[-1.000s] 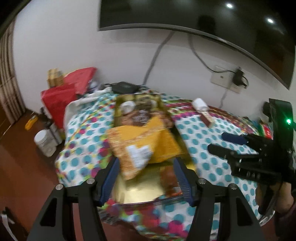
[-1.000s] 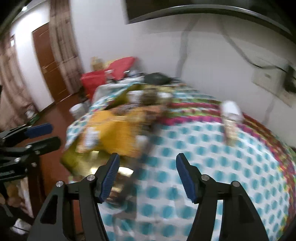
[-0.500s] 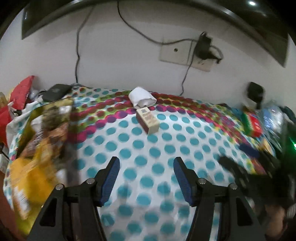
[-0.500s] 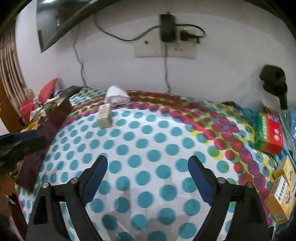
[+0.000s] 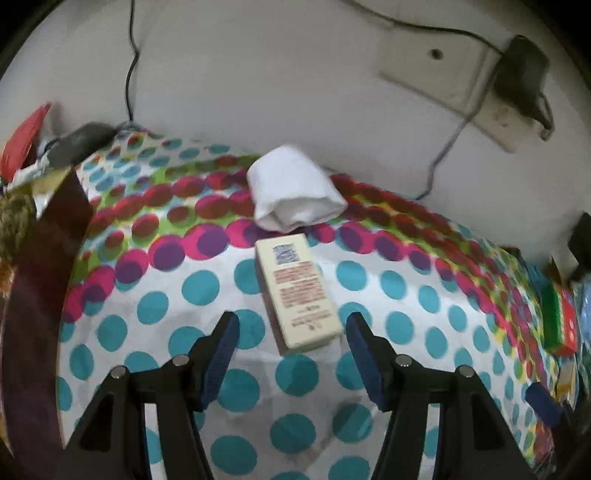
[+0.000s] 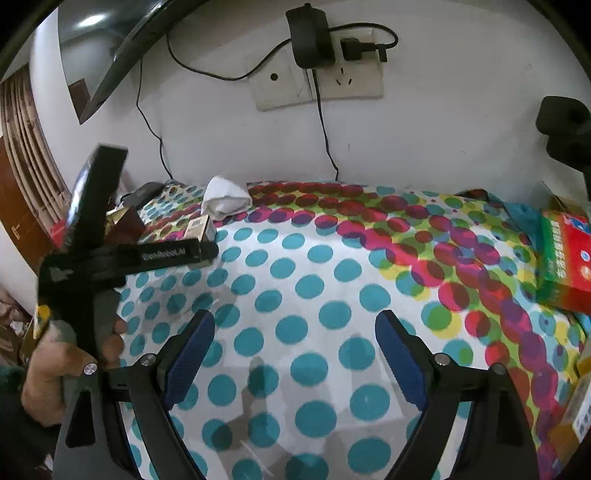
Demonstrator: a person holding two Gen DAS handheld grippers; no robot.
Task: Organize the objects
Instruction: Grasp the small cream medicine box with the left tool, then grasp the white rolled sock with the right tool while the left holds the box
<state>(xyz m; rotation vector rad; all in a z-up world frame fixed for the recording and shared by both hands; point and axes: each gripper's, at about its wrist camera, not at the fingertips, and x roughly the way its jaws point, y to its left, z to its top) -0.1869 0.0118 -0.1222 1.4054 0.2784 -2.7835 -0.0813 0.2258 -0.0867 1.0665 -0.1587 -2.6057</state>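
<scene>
A cream box point(image 5: 297, 290) with red print lies on the polka-dot tablecloth point(image 5: 166, 306), just ahead of my open, empty left gripper point(image 5: 291, 328). A rolled white cloth point(image 5: 291, 192) lies behind it by the wall. The right wrist view shows the box point(image 6: 199, 227) and the cloth point(image 6: 223, 201) at the far left, with the left gripper's finger point(image 6: 166, 253) beside the box. My right gripper point(image 6: 295, 332) is open and empty over the bare middle of the cloth.
A dark tray point(image 5: 40, 273) of snacks stands at the left edge. A red and green box point(image 6: 565, 258) and yellow boxes point(image 6: 580, 402) lie at the right. Wall sockets with a charger point(image 6: 310, 33) and cables are behind the table.
My left gripper has swung right from the snack tray and closed in on the cream box. My right gripper has also turned right, to the table's middle.
</scene>
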